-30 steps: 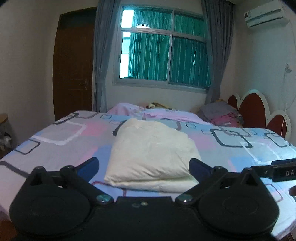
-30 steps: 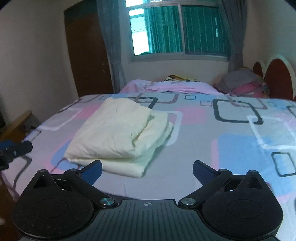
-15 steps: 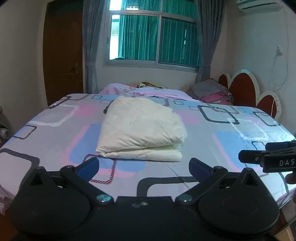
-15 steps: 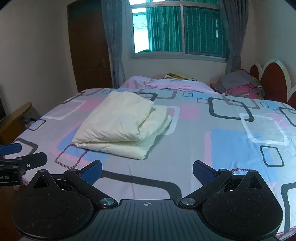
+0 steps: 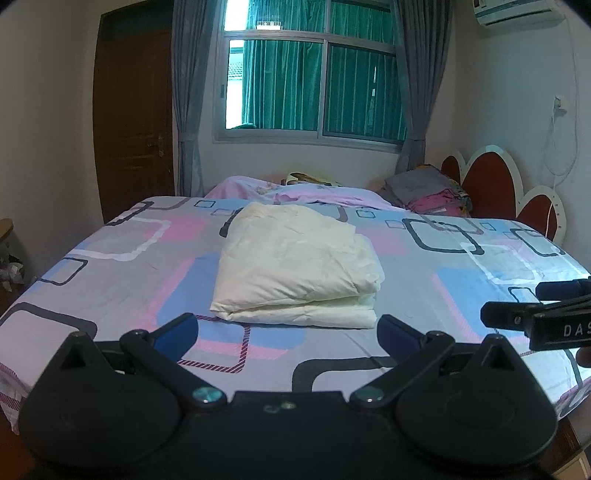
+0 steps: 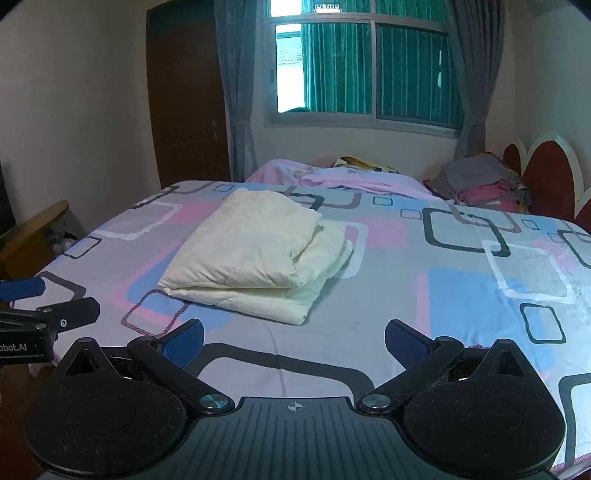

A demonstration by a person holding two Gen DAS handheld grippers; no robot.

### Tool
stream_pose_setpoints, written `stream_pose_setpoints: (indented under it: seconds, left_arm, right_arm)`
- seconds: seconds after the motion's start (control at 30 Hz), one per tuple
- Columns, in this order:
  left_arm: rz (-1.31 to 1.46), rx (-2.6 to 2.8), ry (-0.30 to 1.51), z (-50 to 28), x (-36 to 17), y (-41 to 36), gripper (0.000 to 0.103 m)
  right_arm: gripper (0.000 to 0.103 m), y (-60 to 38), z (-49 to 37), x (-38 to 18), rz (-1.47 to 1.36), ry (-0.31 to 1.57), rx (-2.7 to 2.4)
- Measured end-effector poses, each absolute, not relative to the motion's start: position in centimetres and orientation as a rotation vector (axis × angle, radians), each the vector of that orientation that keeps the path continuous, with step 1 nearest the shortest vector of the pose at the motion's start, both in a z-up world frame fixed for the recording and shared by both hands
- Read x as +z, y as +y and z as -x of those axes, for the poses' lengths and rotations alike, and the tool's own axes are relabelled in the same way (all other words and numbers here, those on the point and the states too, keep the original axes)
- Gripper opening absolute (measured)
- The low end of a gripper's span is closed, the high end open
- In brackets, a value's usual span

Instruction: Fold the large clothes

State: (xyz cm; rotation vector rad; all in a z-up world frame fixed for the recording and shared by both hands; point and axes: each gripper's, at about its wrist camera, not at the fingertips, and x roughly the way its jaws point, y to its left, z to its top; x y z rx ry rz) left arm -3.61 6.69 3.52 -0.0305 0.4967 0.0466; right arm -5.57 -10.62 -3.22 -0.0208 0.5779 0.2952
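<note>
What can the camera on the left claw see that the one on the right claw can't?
Only the left view shows the white air conditioner high on the wall and the right claw from the side. Only the right view shows the left claw from the side and the wooden furniture edge. Both show the folded cream garment on the patterned bedsheet, with both claws open.
</note>
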Motion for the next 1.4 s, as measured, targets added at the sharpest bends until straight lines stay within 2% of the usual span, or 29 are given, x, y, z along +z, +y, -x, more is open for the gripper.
stream_pose_setpoints:
  seconds: [1.4]
  left_arm:
    - [0.016,0.034,0.463,3.3,4.0,7.2,0.103]
  right_arm:
    - [0.103,-13.0,6.2,-1.6,0.027,0.553,0.309]
